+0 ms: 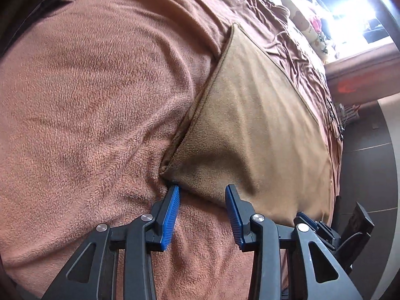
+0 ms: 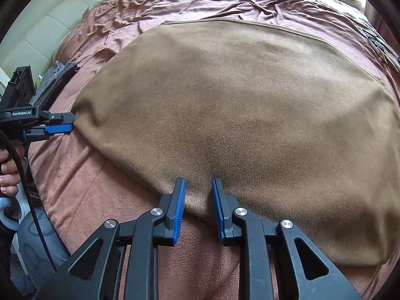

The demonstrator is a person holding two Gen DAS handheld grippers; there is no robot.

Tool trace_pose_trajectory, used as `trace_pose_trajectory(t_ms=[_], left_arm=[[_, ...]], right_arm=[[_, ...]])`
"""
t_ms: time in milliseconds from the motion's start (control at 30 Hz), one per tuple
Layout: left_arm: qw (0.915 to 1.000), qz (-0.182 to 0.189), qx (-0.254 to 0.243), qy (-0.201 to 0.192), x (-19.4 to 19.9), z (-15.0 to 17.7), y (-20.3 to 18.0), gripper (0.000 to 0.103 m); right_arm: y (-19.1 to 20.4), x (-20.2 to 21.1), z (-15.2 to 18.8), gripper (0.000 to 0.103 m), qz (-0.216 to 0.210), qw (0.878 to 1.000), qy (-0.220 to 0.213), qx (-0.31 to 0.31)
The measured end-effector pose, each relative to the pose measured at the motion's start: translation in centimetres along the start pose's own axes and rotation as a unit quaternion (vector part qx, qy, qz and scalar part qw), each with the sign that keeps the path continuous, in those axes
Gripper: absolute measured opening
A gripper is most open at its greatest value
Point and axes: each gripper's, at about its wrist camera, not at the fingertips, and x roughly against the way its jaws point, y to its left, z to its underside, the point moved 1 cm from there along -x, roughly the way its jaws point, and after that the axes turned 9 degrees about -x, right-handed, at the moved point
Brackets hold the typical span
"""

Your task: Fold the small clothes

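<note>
The tan cloth (image 2: 237,115) lies spread out on a pinkish brown blanket (image 1: 87,87) on a bed. It sits right in front of both grippers, and its near edge is at their tips.

The left gripper (image 1: 202,192) is at the cloth's left corner. Its blue pads stand apart, with the edge of the cloth bulging up between them. One pad (image 1: 173,200) touches the corner, but the pads are not squeezing the cloth. So this gripper is open.

The right gripper (image 2: 198,187) is at the middle of the near edge. Its pads (image 2: 180,200) are closer together, and a little ridge of cloth sits in the gap. I cannot tell if they pinch it yet.

In the right gripper's view, the left gripper (image 2: 67,126) shows far off to its left side, held by a person's hand (image 2: 8,175).

The cloth looks soft, fuzzy and light. It will bend and flop, not stay stiff. It may cling a bit to the fluffy blanket. The best places to grab are the corners and the sewn edge, taking only the cloth and not the blanket under it.
</note>
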Motion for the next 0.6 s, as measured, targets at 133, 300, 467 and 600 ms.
trace_pose_trajectory(t_ms=[133, 300, 467, 600], left_arm=[[0.9997, 0.004, 0.016, -0.015, 0.4, 0.2, 1.0, 0.04], [0.9982, 0.026, 0.043, -0.034, 0.6, 0.3, 2.5, 0.04], [0.9932, 0.068, 0.075, -0.057, 0.5, 0.5, 3.7, 0.04], [0.9891, 0.097, 0.081, -0.076, 1.0, 1.0, 4.2, 0.04]], right_arm=[[0.1, 0.0, 0.4, 0.019, 0.004, 1.0, -0.002, 0.003], [0.0, 0.0, 0.6, 0.019, 0.004, 1.0, -0.004, 0.001], [-0.1, 0.1, 0.7, 0.019, 0.004, 1.0, -0.004, 0.001], [-0.1, 0.1, 0.7, 0.019, 0.002, 1.0, -0.004, 0.001]])
